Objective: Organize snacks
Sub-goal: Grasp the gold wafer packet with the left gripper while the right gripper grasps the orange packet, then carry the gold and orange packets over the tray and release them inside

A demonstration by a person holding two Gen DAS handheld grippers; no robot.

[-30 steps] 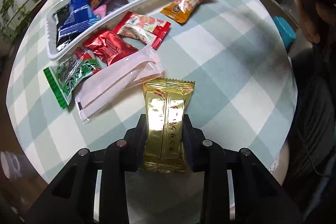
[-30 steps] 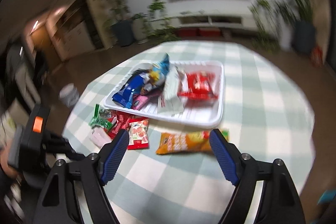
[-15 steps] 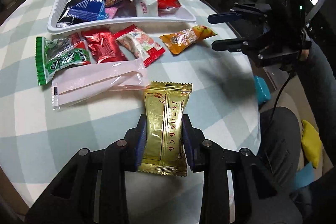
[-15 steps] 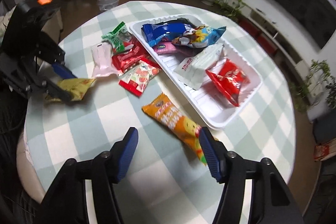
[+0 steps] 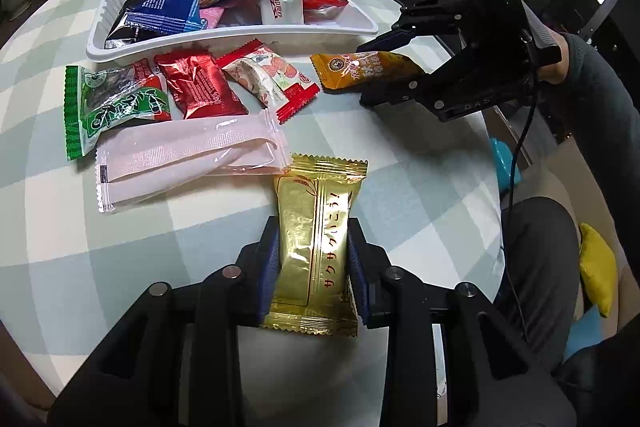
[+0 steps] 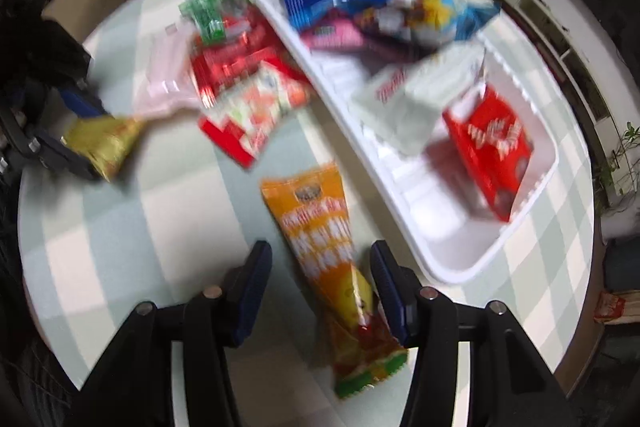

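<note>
My left gripper [image 5: 314, 247] is shut on a gold snack pack [image 5: 316, 227], held just above the checked tablecloth. In the right wrist view the same gold pack [image 6: 102, 143] shows at the far left. My right gripper [image 6: 320, 255] points down over an orange snack pack [image 6: 316, 219] lying beside the white tray [image 6: 452, 267]. Its jaws are closing with the pack between them; a gap still shows on the left side. From the left wrist view, the right gripper [image 5: 370, 73] straddles the orange pack [image 5: 352, 69]. The tray [image 5: 224, 41] holds several snacks.
Loose on the cloth in front of the tray lie a green pack [image 5: 116, 103], a red foil pack [image 5: 200, 89], a white-and-red pack [image 5: 272, 79] and a long pink pack [image 5: 188, 155]. The round table's edge [image 5: 494, 163] runs close on the right, with a person's legs beyond.
My right gripper has come down and rolled over the orange pack, and its jaws have narrowed around it. My left gripper has turned in place, with the gold pack in it throughout.
</note>
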